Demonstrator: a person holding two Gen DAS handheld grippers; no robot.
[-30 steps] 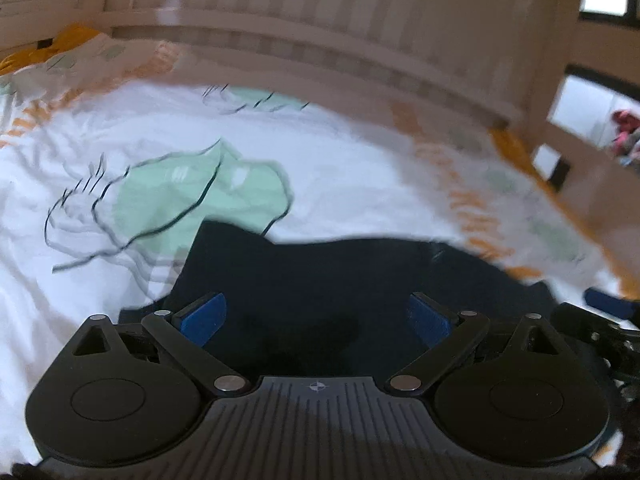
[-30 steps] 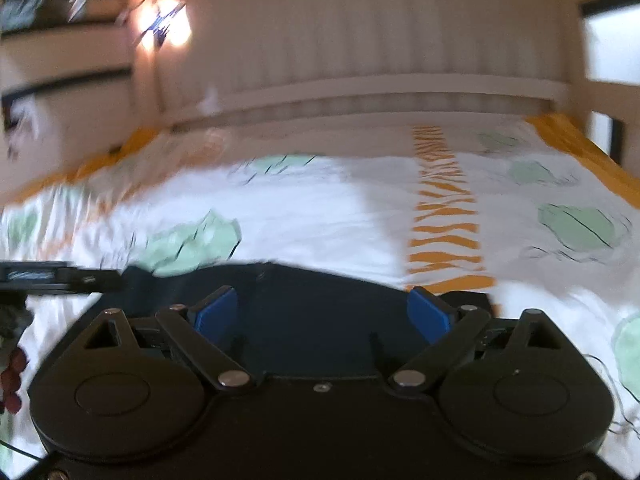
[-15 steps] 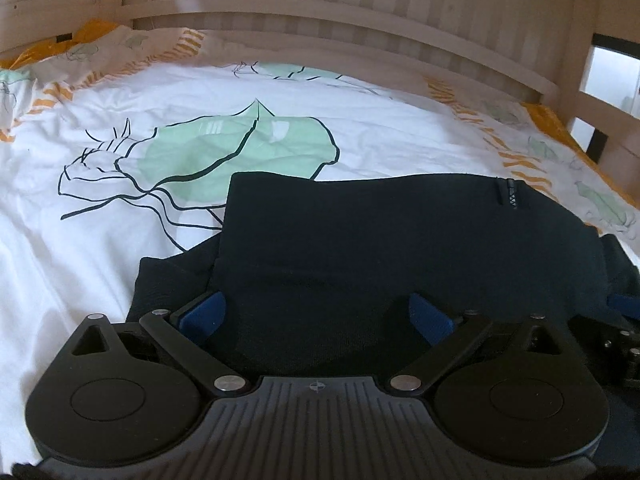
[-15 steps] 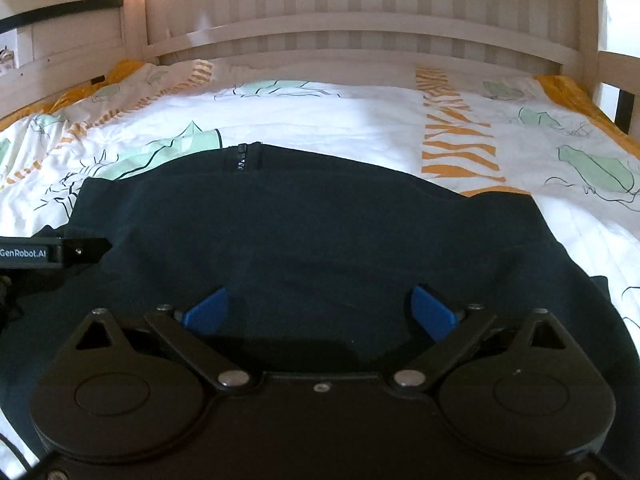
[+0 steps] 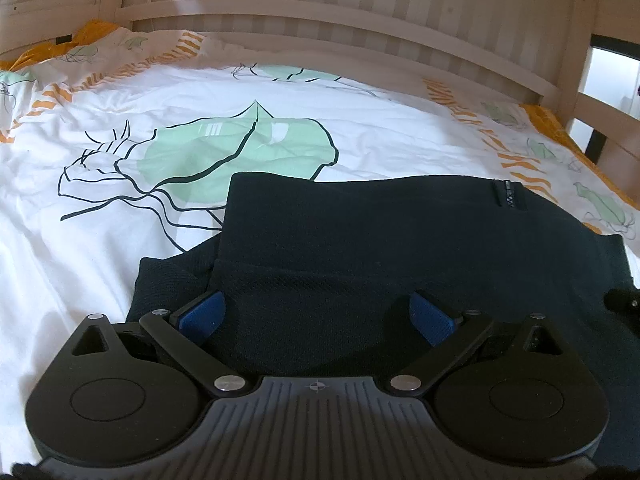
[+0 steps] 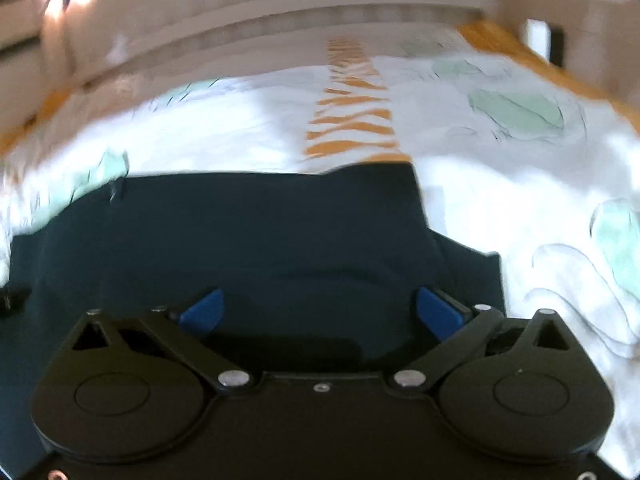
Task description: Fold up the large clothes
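Garment: a dark navy garment [image 5: 400, 240] lies on the bed, folded into layers, filling the lower middle of both views; a lower layer sticks out at the lower left in the left wrist view.
Zip: a short zip [image 5: 507, 194] sits at the garment's upper right edge in the left wrist view.
Bed cover: a white duvet [image 5: 120, 248] with green leaf prints and orange stripes lies under the garment.
Bed frame: a pale wooden slatted headboard [image 5: 320, 12] runs across the top of the frame.
Left hand-held gripper [image 5: 316, 314]: released, its blue pads [image 5: 202, 312] spread wide just above the cloth, nothing pinched between them.
Right hand-held gripper [image 6: 318, 312]: its jaws are opening, blue pads far apart over the garment's right part, with only flat cloth below and nothing grasped; this view is blurred.
Other device: a black part [image 5: 624, 300] shows at the right edge of the left wrist view.
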